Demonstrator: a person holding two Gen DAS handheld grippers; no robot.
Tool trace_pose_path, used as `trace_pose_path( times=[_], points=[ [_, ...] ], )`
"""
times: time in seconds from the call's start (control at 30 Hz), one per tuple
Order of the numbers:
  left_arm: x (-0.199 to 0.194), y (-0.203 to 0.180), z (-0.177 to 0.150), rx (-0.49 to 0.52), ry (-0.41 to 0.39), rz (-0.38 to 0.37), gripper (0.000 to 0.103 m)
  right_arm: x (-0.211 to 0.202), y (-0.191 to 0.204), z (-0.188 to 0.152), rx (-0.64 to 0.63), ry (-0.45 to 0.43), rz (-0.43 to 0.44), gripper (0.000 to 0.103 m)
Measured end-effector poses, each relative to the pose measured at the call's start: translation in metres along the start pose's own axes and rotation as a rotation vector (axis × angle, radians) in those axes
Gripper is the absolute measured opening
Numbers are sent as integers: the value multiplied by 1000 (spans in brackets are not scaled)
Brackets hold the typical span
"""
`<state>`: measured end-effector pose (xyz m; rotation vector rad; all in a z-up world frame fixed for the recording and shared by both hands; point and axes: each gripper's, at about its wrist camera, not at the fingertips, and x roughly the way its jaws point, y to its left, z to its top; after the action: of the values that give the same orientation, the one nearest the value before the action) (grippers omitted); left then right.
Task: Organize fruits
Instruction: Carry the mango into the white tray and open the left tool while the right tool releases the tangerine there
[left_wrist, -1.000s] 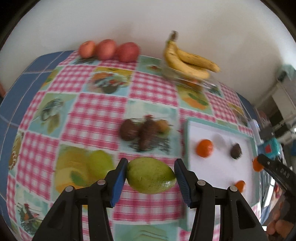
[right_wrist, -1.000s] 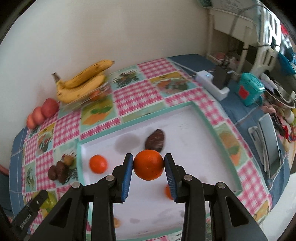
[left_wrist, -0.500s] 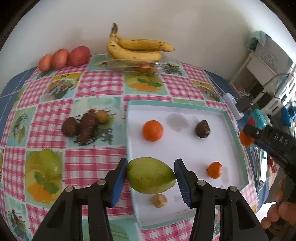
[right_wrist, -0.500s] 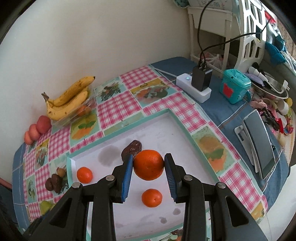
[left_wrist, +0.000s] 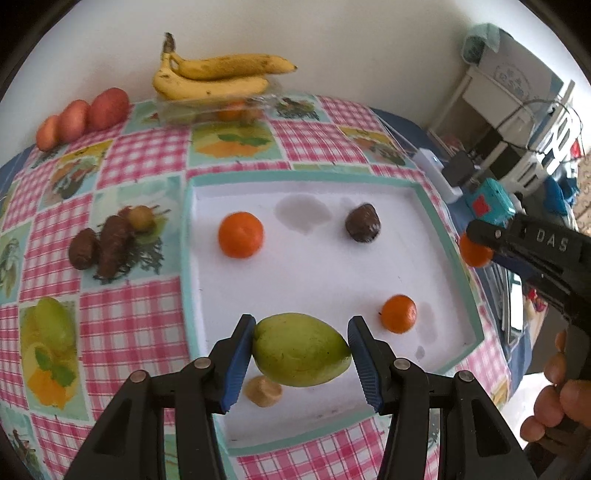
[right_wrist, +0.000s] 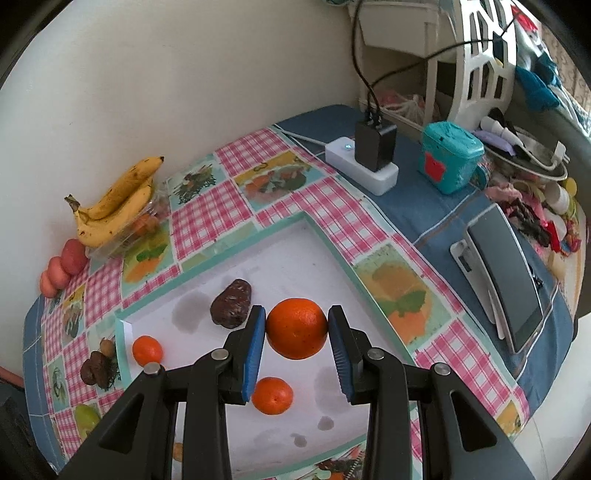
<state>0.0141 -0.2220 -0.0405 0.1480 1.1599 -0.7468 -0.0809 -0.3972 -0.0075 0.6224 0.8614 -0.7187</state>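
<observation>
Left claw (left_wrist: 301, 350) around green mango (left_wrist: 300, 349).

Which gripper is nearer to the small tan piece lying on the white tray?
Left. The left gripper, holding the green mango, hovers right above the tan piece. The right gripper is over the tray's far side.

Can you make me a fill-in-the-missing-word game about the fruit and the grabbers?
1. The left gripper holds a ____ mango.
2. The right gripper holds an ____.
3. The bananas lie on top of a clear ____.
4. Lying in the tray right now are ____ small oranges, a dark fruit and a beige lump.

Missing words: green; orange; box; two
</observation>
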Motion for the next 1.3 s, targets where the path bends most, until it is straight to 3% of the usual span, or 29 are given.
trace_pose_path(
  times=[0.17,0.73,1.3],
  points=[
    [7,-12,-5,29,32,-15,55,2,-6,0,1,5,-11,36],
    [35,-18,-17,65,119,-2,55,63,-22,-23,7,187,-46,36],
    [50,-6,-16,33,166,-5,55,65,-23,-27,8,192,-47,36]
  ],
)
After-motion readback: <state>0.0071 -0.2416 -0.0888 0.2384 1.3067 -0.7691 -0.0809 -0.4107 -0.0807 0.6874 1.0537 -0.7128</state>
